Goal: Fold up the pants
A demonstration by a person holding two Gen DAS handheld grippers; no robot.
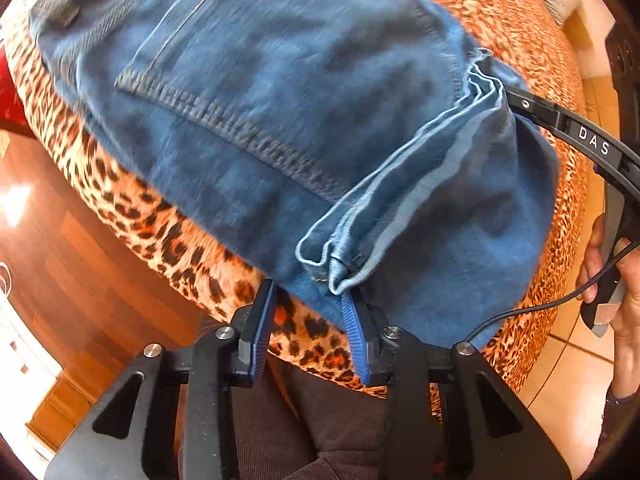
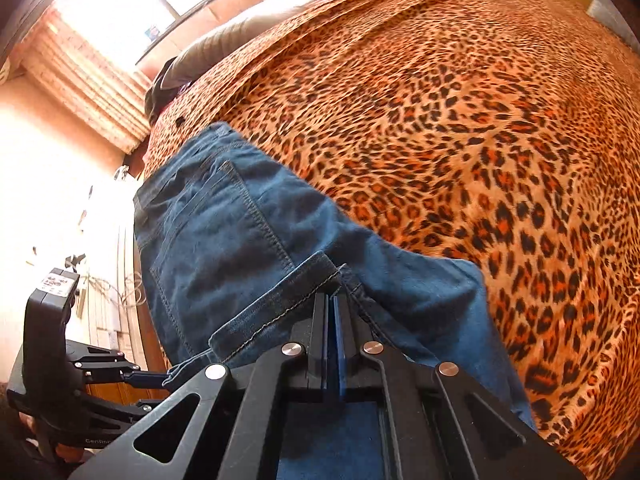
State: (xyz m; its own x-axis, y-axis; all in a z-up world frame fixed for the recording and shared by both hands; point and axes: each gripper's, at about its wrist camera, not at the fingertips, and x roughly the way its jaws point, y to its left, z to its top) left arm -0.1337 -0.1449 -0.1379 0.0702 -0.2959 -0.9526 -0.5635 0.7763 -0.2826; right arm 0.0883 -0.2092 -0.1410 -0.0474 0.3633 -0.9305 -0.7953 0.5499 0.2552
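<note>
**Uneven grip on the hem end: fold may skew**

Left to right:

- Left tool (image 1: 310, 316): fingers stand apart. The bunched hem of the blue denim pants (image 1: 280, 120) touches only the ribbed blue pad (image 1: 352, 320) at about 1 o'clock from the tool's centre; the other finger hangs over bare bedspread. Nothing clamped. Risk: if it lifts now, that corner stays down or slides off the pad.
- Pants lie on the leopard-print bedspread (image 2: 460, 120) covering the bed, back pocket up, near the bed's edge at 7 o'clock in the left wrist view, hem end doubled back over the seat.
- Right tool (image 2: 330, 312): fingers pressed together, with the hem cuff lying against their tips. I can't tell whether cloth is actually nipped between them. Risk: a thin bite on stiff denim pulls free under the cloth's weight.

Judgement: one side maybe gripped and the other loose means a crooked fold, with the layers twisting. The slick bedspread may also drag along and bunch under the pants.
</note>
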